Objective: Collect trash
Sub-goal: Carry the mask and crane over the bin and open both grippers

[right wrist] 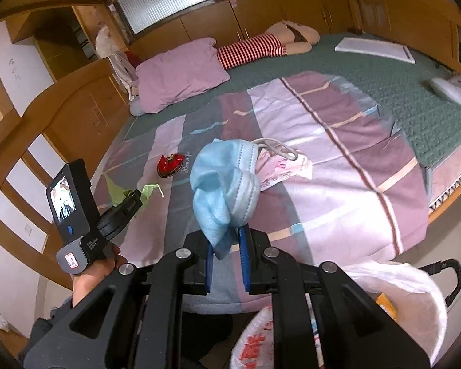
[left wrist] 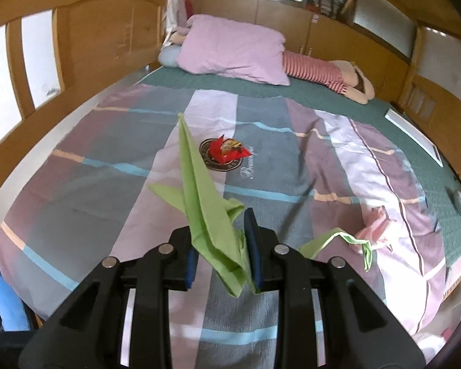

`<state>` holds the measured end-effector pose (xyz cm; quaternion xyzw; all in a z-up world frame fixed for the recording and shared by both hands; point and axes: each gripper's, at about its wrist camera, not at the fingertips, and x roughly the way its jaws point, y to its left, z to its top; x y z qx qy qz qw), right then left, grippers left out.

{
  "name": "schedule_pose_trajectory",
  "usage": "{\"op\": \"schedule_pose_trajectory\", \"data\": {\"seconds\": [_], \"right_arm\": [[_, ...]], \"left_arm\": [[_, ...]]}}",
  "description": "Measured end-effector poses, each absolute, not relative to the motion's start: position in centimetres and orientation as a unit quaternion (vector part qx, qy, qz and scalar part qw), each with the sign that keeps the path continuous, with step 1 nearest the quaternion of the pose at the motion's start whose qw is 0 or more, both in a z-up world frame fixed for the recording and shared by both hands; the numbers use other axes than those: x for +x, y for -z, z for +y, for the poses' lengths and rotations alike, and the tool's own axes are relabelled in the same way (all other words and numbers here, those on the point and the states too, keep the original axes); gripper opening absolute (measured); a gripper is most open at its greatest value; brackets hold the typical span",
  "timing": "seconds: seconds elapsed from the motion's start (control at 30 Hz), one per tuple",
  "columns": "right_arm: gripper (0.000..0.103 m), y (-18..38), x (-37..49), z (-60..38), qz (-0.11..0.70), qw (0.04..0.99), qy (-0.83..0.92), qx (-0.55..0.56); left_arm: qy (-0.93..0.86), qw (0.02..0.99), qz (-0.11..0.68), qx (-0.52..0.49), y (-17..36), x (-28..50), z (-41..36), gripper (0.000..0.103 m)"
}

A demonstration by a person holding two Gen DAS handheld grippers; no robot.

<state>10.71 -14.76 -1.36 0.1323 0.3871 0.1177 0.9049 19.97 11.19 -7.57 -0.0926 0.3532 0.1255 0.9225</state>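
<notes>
Left wrist view shows the left gripper [left wrist: 222, 258] with its blue-padded jaws clamped on a green face mask [left wrist: 209, 212], which sticks up and forward above a striped bedspread [left wrist: 107, 190]; one ear loop trails off to the right. Right wrist view shows the right gripper [right wrist: 226, 255] with its jaws closed on a blue face mask [right wrist: 224, 181], held bunched and lifted over the same bedspread. Just behind the blue mask, a pink wrapper [right wrist: 284, 169] lies flat on the cover, and a red snack wrapper [left wrist: 227, 150] lies farther toward the middle of the bed. At the lower right of the right wrist view, a bin lined with a white plastic bag [right wrist: 408, 292] sits below the bed edge, with something yellow-orange visible inside. A purple pillow [left wrist: 233, 49] rests near the headboard
</notes>
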Motion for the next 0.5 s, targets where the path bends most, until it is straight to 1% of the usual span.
{"op": "schedule_pose_trajectory", "data": {"seconds": [0.1, 0.3, 0.4, 0.5], "right_arm": [[0.016, 1.9, 9.6, -16.3, 0.387, 0.905, -0.118, 0.133], [0.016, 3.5, 6.5, -20.0, 0.412, 0.895, -0.124, 0.118], [0.016, 4.7, 4.4, -21.7, 0.433, 0.887, -0.121, 0.107], [0.016, 6.1, 2.5, -23.3, 0.448, 0.881, -0.116, 0.099]], "left_arm": [[-0.110, 0.933, 0.334, -0.080, 7.0, 18.4, 10.6, 0.028], [-0.024, 0.940, 0.323, -0.103, 6.0, 13.9, 8.0, 0.028], [0.057, 0.931, 0.335, -0.136, 5.6, 11.2, 5.8, 0.028], [0.109, 0.923, 0.345, -0.131, 5.3, 9.6, 3.3, 0.028]]}}
